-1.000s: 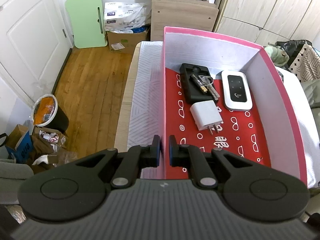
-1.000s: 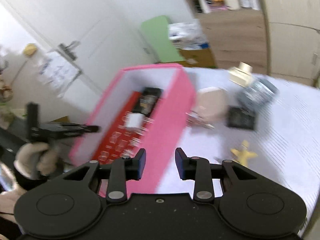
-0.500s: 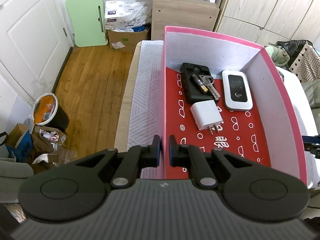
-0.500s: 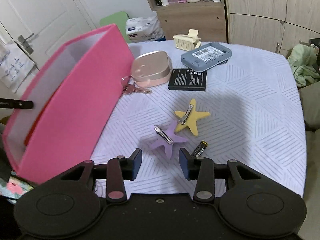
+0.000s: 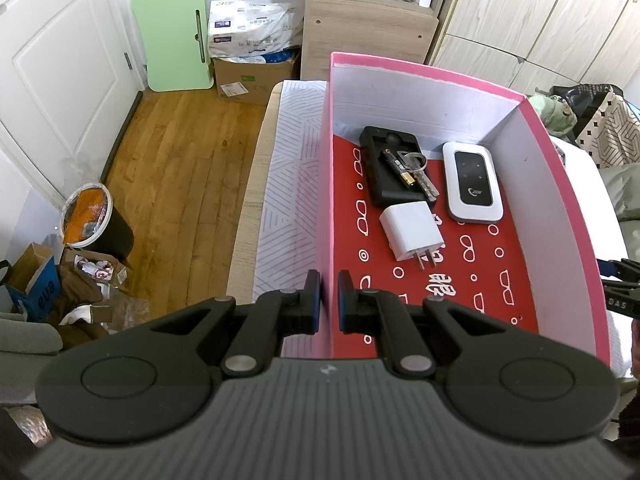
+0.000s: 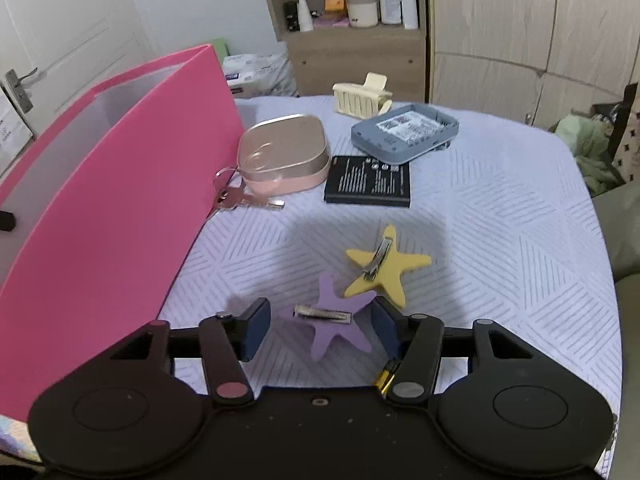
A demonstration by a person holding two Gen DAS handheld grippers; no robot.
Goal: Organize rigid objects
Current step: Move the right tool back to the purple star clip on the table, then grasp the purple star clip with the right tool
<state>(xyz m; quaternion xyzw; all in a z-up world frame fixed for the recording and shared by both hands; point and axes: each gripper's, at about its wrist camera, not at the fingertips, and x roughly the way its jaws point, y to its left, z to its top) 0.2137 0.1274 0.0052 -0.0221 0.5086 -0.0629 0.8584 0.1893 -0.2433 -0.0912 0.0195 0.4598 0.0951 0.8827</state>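
Note:
My left gripper (image 5: 329,303) is shut on the left wall of the pink box (image 5: 326,184). Inside the box lie a black case with keys (image 5: 394,170), a white charger plug (image 5: 412,230) and a white pocket router (image 5: 472,182). My right gripper (image 6: 318,328) is open, its fingers on either side of a purple star hair clip (image 6: 334,322) lying on the table. A yellow star clip (image 6: 384,266) lies just beyond it. The pink box's outer wall (image 6: 108,216) stands to the left.
On the patterned cloth lie a rose-gold case (image 6: 282,158), keys (image 6: 240,198), a black battery (image 6: 368,182), a grey router shell (image 6: 404,132), a cream claw clip (image 6: 360,96) and a small battery (image 6: 386,374) under my right finger. The table edge and wooden floor (image 5: 172,168) lie left.
My right gripper swung from the box to the table, came down over the purple star clip and opened wider. The left gripper has not moved.

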